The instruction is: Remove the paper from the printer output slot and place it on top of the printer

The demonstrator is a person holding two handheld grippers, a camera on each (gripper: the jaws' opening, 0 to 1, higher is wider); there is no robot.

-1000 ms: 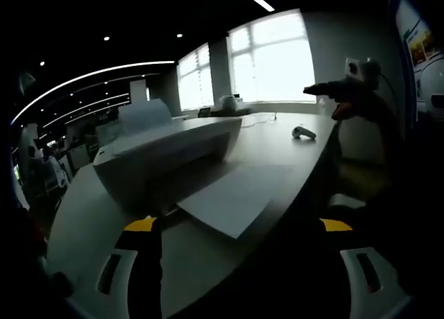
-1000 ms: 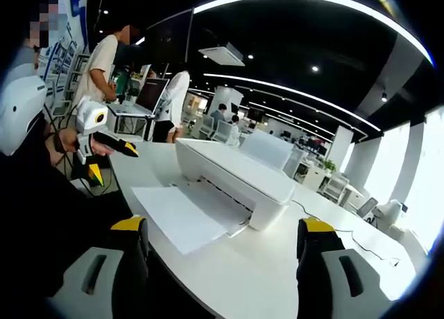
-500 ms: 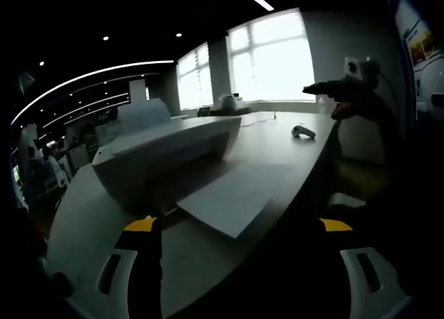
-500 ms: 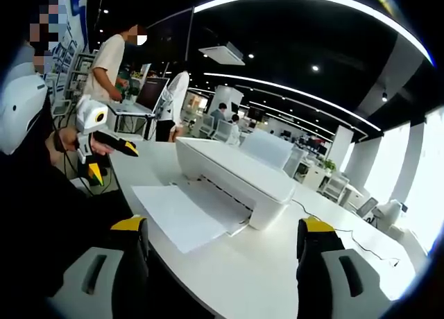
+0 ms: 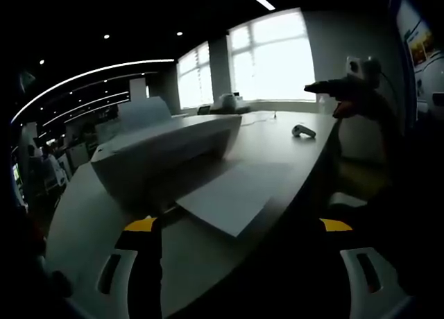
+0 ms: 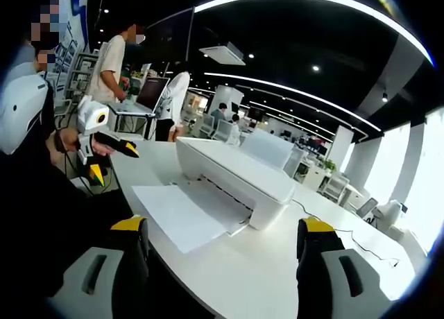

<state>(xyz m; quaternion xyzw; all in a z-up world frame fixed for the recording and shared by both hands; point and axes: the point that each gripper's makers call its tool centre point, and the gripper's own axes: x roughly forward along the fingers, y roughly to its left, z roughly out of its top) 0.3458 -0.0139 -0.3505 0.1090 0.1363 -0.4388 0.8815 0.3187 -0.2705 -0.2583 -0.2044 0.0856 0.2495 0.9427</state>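
Task looked not started: the paper (image 6: 184, 211) lay flat on the output tray, sticking out of the printer (image 6: 239, 175) toward 7 o'clock in the right gripper view, untouched on the table (image 6: 277, 277). Left gripper (image 5: 239, 263) and right gripper (image 6: 218, 263) were both spread wide and empty, well apart from the sheet. Left to do: grab it, pull it out, set it on the printer top.

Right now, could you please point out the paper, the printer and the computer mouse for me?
paper (image 6: 182, 215), right gripper view, middle of the sheet.
printer (image 6: 239, 172), right gripper view, flat top of its body.
computer mouse (image 5: 303, 132), left gripper view, its rounded back.
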